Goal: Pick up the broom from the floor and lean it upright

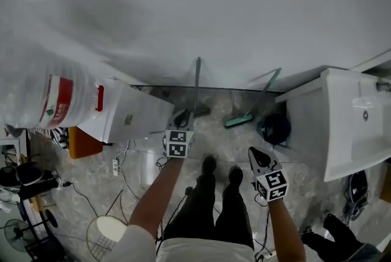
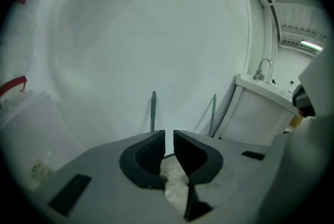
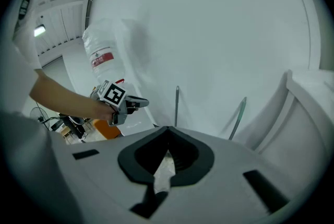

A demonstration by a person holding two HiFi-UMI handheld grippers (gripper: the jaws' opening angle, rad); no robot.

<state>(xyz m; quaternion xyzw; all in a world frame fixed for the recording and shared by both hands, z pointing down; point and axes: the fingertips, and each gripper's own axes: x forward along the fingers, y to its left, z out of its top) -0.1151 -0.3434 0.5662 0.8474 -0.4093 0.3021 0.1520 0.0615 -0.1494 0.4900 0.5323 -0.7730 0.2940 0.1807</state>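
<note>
White wall (image 1: 214,10) rises over a speckled floor (image 1: 146,169). Against it leans the broom (image 1: 197,80) (image 2: 153,110) (image 3: 177,105), grey handle upright, head down on the floor. The left gripper (image 1: 181,117) (image 2: 168,144) hangs close to its lower end without touching it, jaws nearly together with a thin empty gap. The right gripper (image 1: 259,157) (image 3: 168,137) is pinched together on nothing. A green-handled tool (image 1: 263,96) leans slanted beside a white sink (image 1: 354,120).

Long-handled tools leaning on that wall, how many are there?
2. A grey-handled one stands nearly upright, left of centre; a green broom leans tilted beside the sink unit. Others may be hidden.
</note>
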